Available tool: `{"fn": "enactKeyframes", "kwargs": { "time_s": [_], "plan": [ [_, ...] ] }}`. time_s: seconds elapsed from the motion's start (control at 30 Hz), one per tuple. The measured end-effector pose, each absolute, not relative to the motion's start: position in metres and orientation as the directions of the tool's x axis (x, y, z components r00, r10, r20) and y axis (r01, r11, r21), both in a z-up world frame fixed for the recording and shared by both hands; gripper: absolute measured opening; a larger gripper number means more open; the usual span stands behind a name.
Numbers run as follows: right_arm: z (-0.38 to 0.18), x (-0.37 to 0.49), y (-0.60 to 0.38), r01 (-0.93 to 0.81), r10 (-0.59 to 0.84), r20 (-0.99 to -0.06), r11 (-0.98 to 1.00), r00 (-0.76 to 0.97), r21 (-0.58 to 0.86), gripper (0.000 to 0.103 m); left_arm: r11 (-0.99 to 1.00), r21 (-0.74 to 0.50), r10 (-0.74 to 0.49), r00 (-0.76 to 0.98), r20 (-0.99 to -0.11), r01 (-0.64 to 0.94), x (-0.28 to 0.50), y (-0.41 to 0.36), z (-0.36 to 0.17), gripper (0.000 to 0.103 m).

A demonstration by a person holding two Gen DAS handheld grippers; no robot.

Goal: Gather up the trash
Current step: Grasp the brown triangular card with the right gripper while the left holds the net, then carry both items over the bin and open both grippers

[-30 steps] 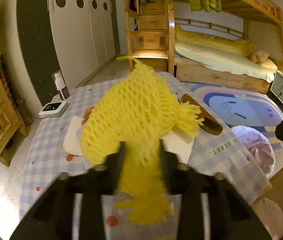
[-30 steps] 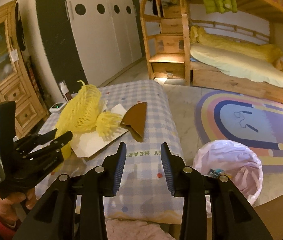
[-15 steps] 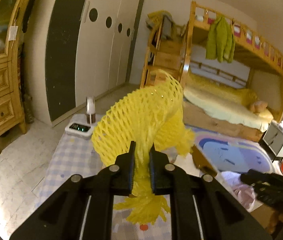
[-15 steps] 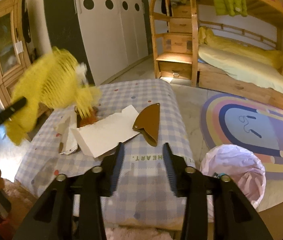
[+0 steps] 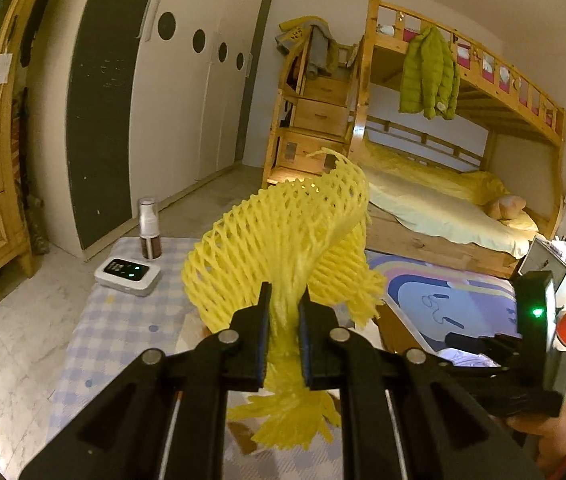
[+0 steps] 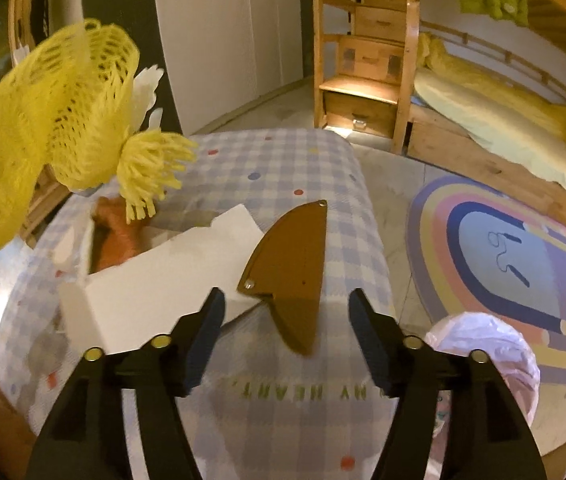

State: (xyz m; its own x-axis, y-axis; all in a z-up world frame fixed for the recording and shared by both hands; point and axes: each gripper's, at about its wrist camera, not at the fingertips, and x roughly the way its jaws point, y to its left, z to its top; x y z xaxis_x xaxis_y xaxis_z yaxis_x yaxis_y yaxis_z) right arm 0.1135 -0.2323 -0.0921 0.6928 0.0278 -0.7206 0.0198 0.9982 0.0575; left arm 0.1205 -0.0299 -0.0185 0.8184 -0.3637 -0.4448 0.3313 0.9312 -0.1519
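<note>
— Above the checked surface [image 6: 283,168], what's w/ the left gripper [image 5: 285,316]?
— Pinched tight on the yellow foam net [image 5: 283,240], bunched btwn its pads, held up off the surface; fringe hangs below the jaws.
— Right gripper [image 6: 287,312]?
— Jaws spread, just been opening, nothing btwn them. Hovers over the brown fin-shaped piece [image 6: 289,264], which lies on the surface beside the white paper [image 6: 171,280].
— Bin?
— Bin w/ pale bag [image 6: 491,344] on the floor, at the right of the surface, near the rainbow rug [image 6: 515,264].
</note>
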Motion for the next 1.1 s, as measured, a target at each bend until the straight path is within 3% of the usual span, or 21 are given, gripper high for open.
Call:
{"fn": "enactKeyframes", "kwargs": {
  "time_s": [0.47, 0.57, 0.63, 0.87, 1.1],
  "plan": [
    [-0.113, 0.143, -0.224, 0.043, 0.034, -0.746, 0.996, 0.666, 0.084, 0.067, 0.928, -0.155, -0.370, 0.792, -0.485, 0.338, 0.138, -0.043, -0.034, 0.010],
    [-0.114, 0.142, -0.224, 0.049, 0.044, -0.749, 0.994, 0.661, 0.102, 0.057, 0.928, -0.164, -0.372, 0.791, -0.486, 0.335, 0.137, -0.041, -0.037, 0.010],
    [-0.112, 0.141, -0.222, 0.049, 0.034, -0.744, 0.995, 0.667, 0.090, 0.056, 0.927, -0.169, -0.374, 0.790, -0.487, 0.335, 0.137, -0.040, -0.038, 0.010],
    [-0.077, 0.094, -0.224, 0.052, -0.014, -0.640, 0.998, 0.768, 0.041, 0.055, 0.916, -0.164, -0.399, 0.799, -0.450, 0.365, 0.118, -0.041, -0.024, 0.010],
    [-0.038, 0.012, -0.259, 0.114, -0.057, -0.569, 0.991, 0.820, 0.064, 0.055, 0.850, -0.225, -0.525, 0.729, -0.439, 0.477, 0.088, -0.079, -0.006, 0.010]
  ]
}}
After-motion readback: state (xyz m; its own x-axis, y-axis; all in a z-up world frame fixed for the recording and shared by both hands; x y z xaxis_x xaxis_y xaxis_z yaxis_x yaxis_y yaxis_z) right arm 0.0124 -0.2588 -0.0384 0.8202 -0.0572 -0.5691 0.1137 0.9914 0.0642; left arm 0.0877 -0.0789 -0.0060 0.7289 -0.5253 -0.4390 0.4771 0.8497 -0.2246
